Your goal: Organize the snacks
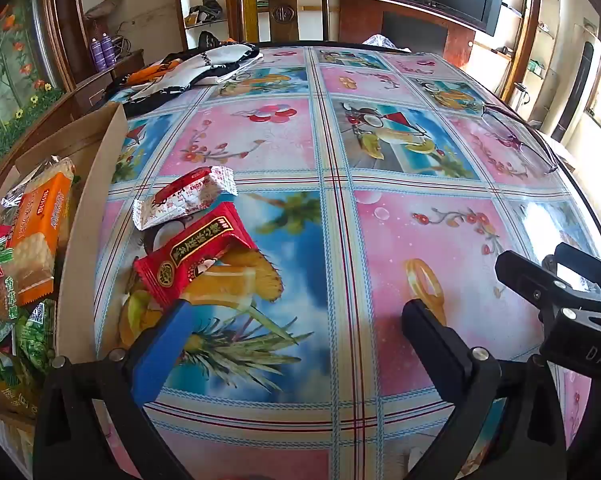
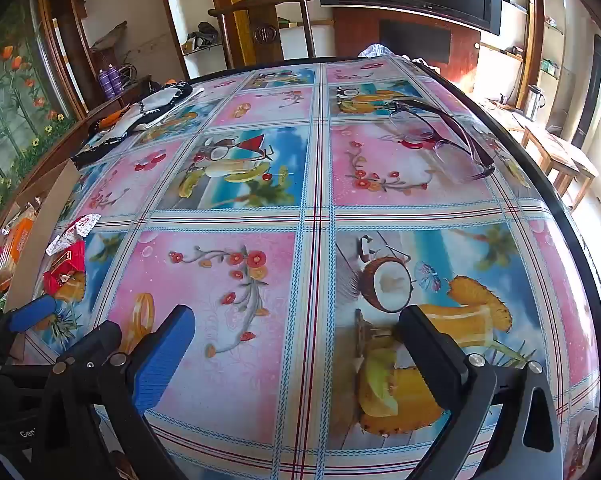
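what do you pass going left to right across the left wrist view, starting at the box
cardboard box with snacks inside → red snack packet on the table → left gripper, jaws wide open and empty → right gripper → eyeglasses further back near the table's right edge

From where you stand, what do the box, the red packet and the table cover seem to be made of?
Box: probably plain cardboard, with a matte brown wall and a raw thin edge. Red packet: likely thin plastic film, glossy, with crimped zigzag ends. Table cover: seemingly printed vinyl or oilcloth, smooth, reflecting window light near the right edge.
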Motion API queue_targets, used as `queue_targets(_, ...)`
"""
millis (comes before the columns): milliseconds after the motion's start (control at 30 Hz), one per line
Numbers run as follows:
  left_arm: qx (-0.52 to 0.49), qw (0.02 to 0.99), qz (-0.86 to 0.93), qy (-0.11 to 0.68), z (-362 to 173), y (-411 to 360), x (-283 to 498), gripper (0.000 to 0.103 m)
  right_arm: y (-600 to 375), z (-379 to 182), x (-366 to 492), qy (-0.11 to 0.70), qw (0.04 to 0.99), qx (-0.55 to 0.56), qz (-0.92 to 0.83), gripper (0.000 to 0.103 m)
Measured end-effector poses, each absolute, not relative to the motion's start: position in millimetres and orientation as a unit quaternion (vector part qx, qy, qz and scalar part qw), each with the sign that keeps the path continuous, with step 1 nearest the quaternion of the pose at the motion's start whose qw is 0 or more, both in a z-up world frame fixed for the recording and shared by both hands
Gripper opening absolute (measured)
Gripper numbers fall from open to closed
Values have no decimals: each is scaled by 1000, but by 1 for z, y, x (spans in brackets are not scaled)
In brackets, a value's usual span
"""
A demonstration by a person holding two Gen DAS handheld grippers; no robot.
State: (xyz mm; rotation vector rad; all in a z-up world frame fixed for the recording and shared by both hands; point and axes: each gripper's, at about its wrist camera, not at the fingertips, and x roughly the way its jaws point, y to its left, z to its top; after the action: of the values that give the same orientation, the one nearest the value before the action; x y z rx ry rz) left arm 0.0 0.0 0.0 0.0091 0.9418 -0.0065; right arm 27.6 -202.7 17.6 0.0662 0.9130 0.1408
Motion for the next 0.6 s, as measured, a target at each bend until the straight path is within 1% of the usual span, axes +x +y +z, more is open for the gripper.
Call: queue_targets(600, 4, 891, -3, 454, 0, 0, 0, 103, -202, 18, 27, 439, 895, 29, 67, 102)
